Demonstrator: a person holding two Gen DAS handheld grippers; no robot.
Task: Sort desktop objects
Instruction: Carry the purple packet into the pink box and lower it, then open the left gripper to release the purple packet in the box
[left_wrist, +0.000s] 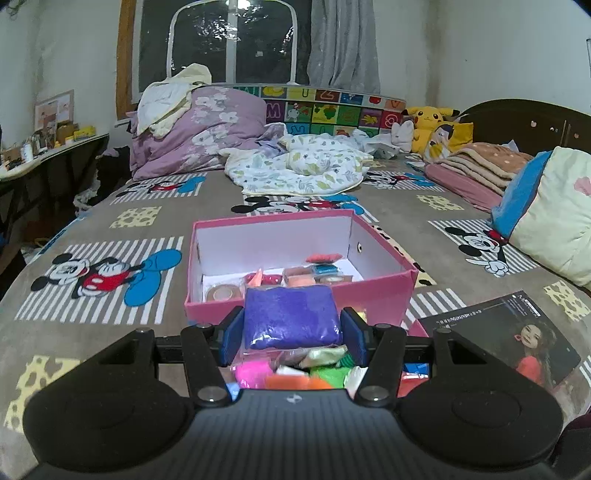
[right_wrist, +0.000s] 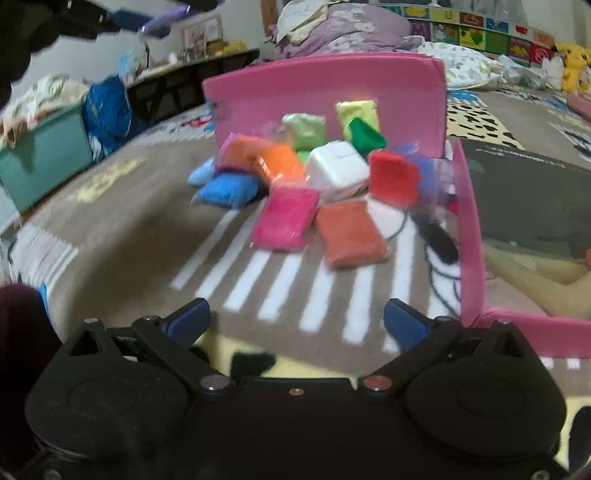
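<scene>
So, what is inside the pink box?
The pink box holds several small packets and a tape roll. The purple packet in the left fingers hides its near part.

Wide-open right claw (right_wrist: 297, 325) above striped blanket (right_wrist: 280, 291), coloured packets (right_wrist: 286, 218) beyond.

Home bedroom, probably shared with a child. Large bed (left_wrist: 110, 206) under a cartoon-mouse blanket, heaped quilts (left_wrist: 207, 129), yellow plush toy (left_wrist: 428, 122), alphabet mat (left_wrist: 332, 110) at the head, curtained window (left_wrist: 236, 40), cluttered side desk (left_wrist: 44, 151).
</scene>
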